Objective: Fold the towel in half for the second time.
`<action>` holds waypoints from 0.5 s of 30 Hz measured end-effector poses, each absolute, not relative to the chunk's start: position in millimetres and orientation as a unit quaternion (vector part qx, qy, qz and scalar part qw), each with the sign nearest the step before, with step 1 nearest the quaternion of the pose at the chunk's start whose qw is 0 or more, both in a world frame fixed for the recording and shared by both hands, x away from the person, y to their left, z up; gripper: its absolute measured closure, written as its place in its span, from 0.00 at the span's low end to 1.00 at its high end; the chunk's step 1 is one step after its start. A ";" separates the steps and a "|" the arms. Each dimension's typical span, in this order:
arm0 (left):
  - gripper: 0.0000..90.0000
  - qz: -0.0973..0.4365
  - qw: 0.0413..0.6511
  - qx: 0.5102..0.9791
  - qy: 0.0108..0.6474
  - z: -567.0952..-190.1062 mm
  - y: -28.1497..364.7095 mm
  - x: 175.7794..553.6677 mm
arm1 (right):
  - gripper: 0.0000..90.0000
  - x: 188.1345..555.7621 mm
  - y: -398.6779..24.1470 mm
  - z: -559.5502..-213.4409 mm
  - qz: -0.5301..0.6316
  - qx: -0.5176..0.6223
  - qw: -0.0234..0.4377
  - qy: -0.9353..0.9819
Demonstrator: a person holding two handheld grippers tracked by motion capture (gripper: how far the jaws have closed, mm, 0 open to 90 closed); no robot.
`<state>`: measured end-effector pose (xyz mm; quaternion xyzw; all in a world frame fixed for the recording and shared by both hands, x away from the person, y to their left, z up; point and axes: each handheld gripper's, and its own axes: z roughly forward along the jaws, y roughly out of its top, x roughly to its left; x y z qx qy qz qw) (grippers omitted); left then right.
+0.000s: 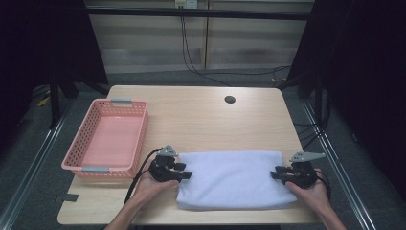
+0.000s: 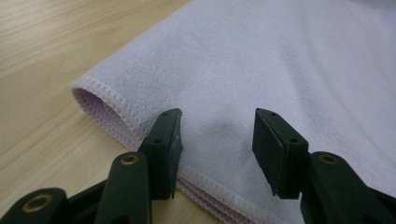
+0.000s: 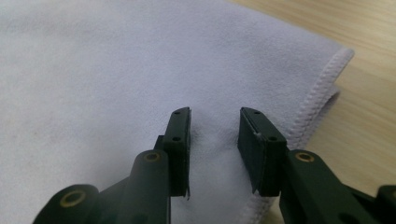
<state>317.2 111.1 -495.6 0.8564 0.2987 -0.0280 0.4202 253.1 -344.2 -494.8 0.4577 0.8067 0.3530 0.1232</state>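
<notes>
From the high view, the folded white towel (image 1: 232,178) lies flat on the bench (image 1: 201,112), near my edge of it, and I take it as my landmark. My left gripper (image 1: 187,175) sits at the towel's left short edge and my right gripper (image 1: 274,175) at its right short edge, both pointing inward toward each other. I judge I am placed this way to take both ends at once for another fold or a lift. A pink basket (image 1: 107,139) stands to the left of the towel, just beyond my left hand (image 1: 152,186), and looks like the likely place for the towel once folded. A small dark hole (image 1: 230,99) in the bench lies well beyond the towel.

In the left gripper view, my jaws stand about half open over the towel (image 2: 261,70), just inside its stitched hem, with a small pucker of cloth between the pads. The pads do not seem to press on it, so I hold nothing yet. The layered fold shows at the corner to the left.

In the right gripper view, my jaws stand closer together, a narrow gap left between them, low over the towel (image 3: 107,65) beside its hemmed corner. Cloth dimples between them, yet I see no pinch.
</notes>
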 end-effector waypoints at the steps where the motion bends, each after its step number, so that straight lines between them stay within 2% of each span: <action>1: 0.56 -0.029 0.421 0.855 0.301 -494.5 109.7 317.9 | 0.70 254.7 -346.7 -494.1 0.351 0.465 0.120 0.804; 4: 0.53 -0.017 0.426 0.853 0.300 -484.9 109.1 322.1 | 0.56 251.5 -345.2 -490.2 0.357 0.469 0.130 0.797; 7: 0.51 -0.014 0.440 0.841 0.313 -476.0 114.6 330.5 | 0.54 238.9 -333.7 -478.9 0.378 0.447 0.136 0.799; 13: 0.46 -0.002 0.438 0.837 0.329 -477.1 119.3 353.5 | 0.50 218.5 -288.2 -461.2 0.422 0.395 0.099 0.810; 15: 0.54 -0.001 0.451 0.831 0.325 -477.7 120.9 357.5 | 0.49 216.6 -267.3 -458.5 0.423 0.372 0.091 0.821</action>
